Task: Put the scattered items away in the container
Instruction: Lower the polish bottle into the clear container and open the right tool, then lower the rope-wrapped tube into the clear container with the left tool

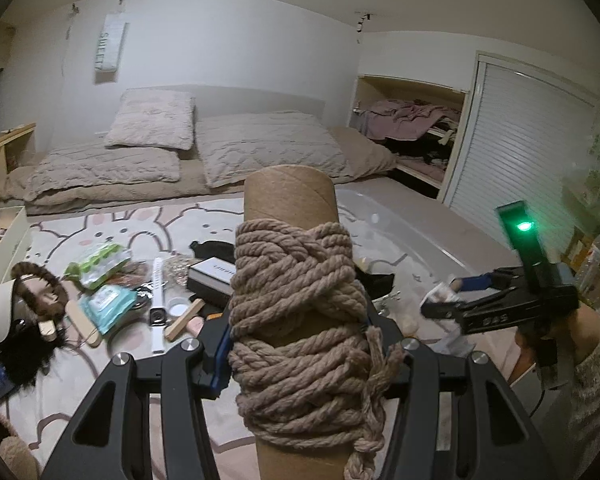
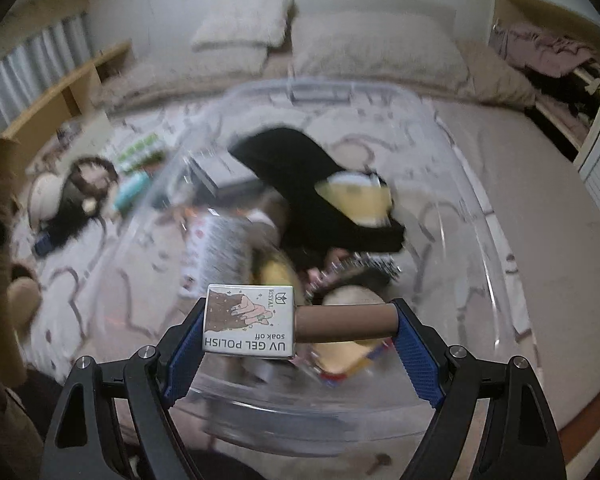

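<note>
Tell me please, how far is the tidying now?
Partly done. The clear container already holds a black cloth and several other items. In hand: the left gripper grips a rope-wrapped cardboard tube; the right gripper holds a gel polish bottle over the container. Left on the rug: a white watch, green packets and a dark box.

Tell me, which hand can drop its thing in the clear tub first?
The right one, probably. The right gripper already holds the gel polish bottle above the clear tub. The left gripper holds the rope spool with the tub beyond it.
</note>
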`<state>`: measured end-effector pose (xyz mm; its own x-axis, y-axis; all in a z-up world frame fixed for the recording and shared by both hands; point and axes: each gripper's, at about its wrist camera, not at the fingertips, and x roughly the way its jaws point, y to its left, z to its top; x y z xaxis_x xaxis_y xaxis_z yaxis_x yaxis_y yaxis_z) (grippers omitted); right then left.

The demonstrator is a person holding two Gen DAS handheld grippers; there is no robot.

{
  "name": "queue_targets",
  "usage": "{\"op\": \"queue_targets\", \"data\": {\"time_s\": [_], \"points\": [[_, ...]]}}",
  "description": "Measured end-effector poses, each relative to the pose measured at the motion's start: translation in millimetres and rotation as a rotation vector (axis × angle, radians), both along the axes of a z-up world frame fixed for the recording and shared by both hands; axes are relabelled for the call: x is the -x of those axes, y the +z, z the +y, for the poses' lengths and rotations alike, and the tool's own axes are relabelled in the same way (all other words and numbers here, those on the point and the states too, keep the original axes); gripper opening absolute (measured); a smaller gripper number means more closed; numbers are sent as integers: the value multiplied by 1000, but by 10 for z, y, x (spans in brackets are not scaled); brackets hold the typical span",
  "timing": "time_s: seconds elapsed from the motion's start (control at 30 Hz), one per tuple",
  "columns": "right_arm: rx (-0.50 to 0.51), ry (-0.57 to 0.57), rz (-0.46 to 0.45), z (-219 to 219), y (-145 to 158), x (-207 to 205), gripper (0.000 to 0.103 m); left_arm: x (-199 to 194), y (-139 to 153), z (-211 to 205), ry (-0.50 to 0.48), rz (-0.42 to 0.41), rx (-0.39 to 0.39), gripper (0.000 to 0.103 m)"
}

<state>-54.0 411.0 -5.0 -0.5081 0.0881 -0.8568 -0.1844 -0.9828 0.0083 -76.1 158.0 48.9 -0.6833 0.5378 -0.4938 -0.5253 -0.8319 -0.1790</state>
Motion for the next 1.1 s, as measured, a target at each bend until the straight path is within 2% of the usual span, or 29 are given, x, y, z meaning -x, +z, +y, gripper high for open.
{"op": "queue_targets", "data": {"time_s": [0.13,0.23,0.5,0.67,0.77,0.9,1.1], "points": [[25,-6,-129,151,-126,98,86,66,36,156,-26,-6,-3,53],[-17,3,-231,169,-251,179,86,119,68,250,-47,-12,-10,53],[-9,32,-370,171,-307,299,86,207,168,475,-77,-9,-30,53],[-6,26,-374,182,-312,301,88,277,169,595,-91,-21,-25,53],[-15,21,-364,200,-310,293,100,318,165,645,-97,-32,-31,53],[3,37,-312,228,-231,241,103,382,178,698,-106,-50,-52,53],[1,103,-180,204,-46,71,103,515,225,825,-109,-82,-78,53]]}}
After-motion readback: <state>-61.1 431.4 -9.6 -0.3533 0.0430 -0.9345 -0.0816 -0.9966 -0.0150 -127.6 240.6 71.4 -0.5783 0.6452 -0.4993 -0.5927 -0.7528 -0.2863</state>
